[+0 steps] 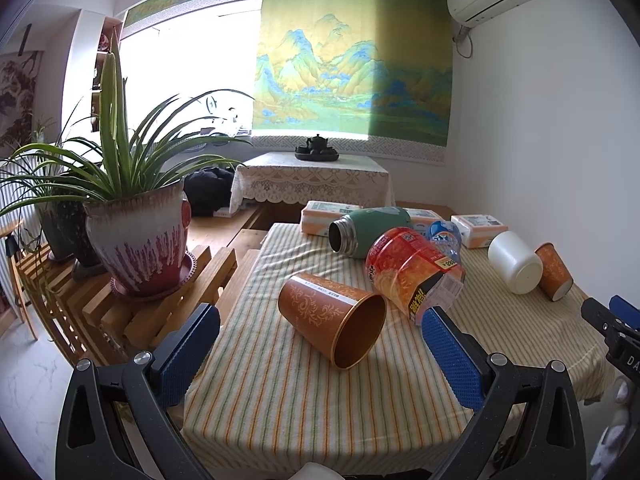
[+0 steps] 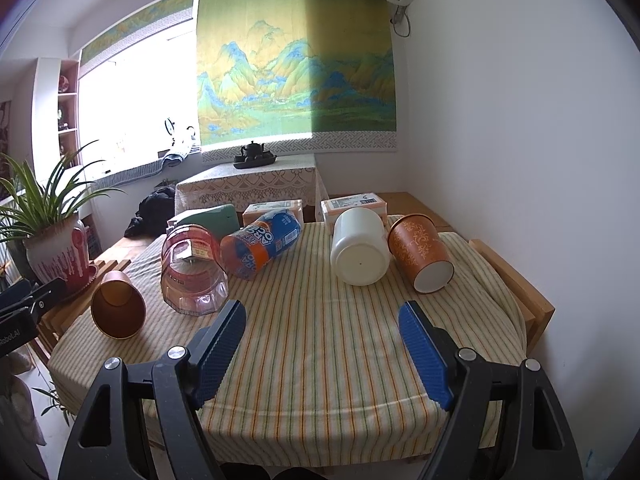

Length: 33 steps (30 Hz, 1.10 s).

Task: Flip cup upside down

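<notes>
Both grippers, left (image 1: pixel 320 344) and right (image 2: pixel 322 344), hover with jaws wide and empty over the near edge of the table (image 1: pixel 280 400). Nothing appears flipped yet: the nearest orange cup (image 1: pixel 332 316) lies on its side near the left, mouth toward the camera, ungrasped.

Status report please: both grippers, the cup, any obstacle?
Left gripper open, right gripper open, both empty. Near orange cup on its side, untouched. Red-label jar close beside it.
</notes>
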{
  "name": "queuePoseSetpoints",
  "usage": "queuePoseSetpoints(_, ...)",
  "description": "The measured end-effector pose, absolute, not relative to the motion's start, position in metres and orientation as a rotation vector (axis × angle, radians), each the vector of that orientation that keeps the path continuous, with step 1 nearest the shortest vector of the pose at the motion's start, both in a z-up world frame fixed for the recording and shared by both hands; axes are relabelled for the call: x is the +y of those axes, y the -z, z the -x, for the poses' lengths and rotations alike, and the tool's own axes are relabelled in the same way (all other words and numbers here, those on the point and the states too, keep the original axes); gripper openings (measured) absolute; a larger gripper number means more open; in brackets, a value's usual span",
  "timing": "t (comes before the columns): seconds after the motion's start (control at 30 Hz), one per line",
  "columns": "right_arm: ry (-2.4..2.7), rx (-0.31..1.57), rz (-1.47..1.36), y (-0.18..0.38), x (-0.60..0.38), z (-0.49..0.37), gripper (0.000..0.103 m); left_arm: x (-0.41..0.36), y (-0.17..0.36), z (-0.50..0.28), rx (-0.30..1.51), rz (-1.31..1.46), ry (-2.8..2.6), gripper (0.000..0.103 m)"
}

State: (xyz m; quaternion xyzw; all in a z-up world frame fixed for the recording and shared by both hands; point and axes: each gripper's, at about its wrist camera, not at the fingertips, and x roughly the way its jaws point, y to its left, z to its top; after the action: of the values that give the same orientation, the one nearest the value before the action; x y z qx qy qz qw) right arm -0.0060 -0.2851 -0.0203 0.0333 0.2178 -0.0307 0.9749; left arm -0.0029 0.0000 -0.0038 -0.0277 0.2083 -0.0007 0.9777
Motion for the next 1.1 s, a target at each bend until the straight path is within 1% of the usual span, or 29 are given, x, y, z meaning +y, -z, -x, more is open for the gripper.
queuePoseSetpoints(0.67,0.06,0.436,-0.065,0.0185,-0.2863,0.0041,0.079,-0.0013,0.0034,0.0006,0.425,0.054,0.005,0.102)
queuePoseSetpoints(1.1,0.058,0.446,-0.061,0.0191,-0.2841,0.0007,0.079,-0.0001,0.0031,-0.0005,0.429,0.055,0.007,0.102)
